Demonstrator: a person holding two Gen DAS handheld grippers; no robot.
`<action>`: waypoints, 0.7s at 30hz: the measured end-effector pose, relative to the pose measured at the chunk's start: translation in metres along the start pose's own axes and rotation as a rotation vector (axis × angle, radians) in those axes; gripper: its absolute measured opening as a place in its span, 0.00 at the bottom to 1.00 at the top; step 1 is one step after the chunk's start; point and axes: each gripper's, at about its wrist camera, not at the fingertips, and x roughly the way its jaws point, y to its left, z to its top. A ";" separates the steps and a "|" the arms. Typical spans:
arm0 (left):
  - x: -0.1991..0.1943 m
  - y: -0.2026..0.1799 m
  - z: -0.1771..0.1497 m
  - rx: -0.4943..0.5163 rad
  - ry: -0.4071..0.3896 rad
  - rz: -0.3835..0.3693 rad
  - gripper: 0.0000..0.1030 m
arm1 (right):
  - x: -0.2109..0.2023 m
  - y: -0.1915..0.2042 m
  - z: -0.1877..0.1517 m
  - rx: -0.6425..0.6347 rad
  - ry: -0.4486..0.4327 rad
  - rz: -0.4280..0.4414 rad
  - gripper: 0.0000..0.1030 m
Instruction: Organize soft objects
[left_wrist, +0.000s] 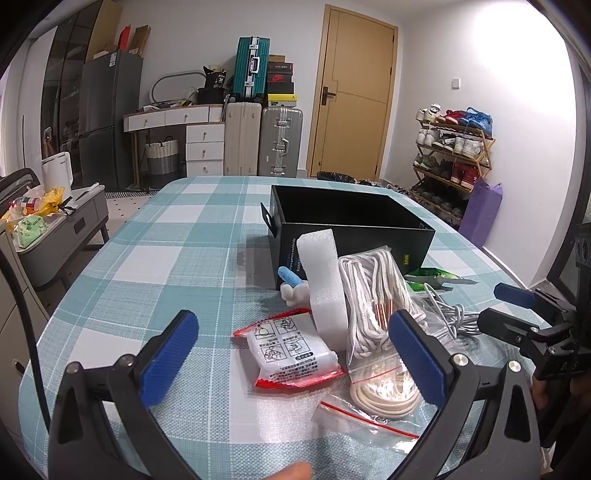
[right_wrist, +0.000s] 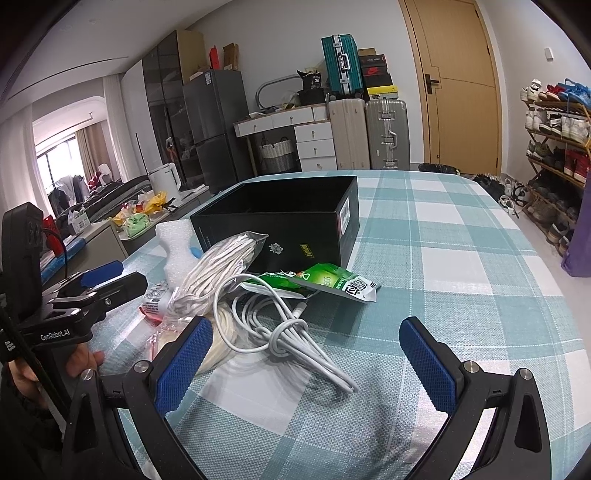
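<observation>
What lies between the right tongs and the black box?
In the right wrist view, a knotted white charging cable, then a green snack packet, lie between the open right tongs and the black cardboard box.

Both wrist views low over table, facing door wall; share black box (left_wrist: 351, 225) (right_wrist: 288, 221).

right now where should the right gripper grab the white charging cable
At the knot in the white charging cable, coming straight down with the open right gripper. The knot is the thickest bunch and sits raised; the loose loops lie flat on the tablecloth.
</observation>
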 end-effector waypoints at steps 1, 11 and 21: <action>0.000 0.000 0.000 0.003 0.001 0.003 1.00 | 0.001 0.000 0.000 0.001 0.002 0.000 1.00; 0.003 -0.005 0.002 0.006 0.020 0.013 1.00 | 0.004 0.002 0.005 -0.008 0.041 -0.027 1.00; 0.012 -0.011 0.006 0.056 0.074 0.042 1.00 | 0.023 -0.002 0.009 0.008 0.147 -0.074 1.00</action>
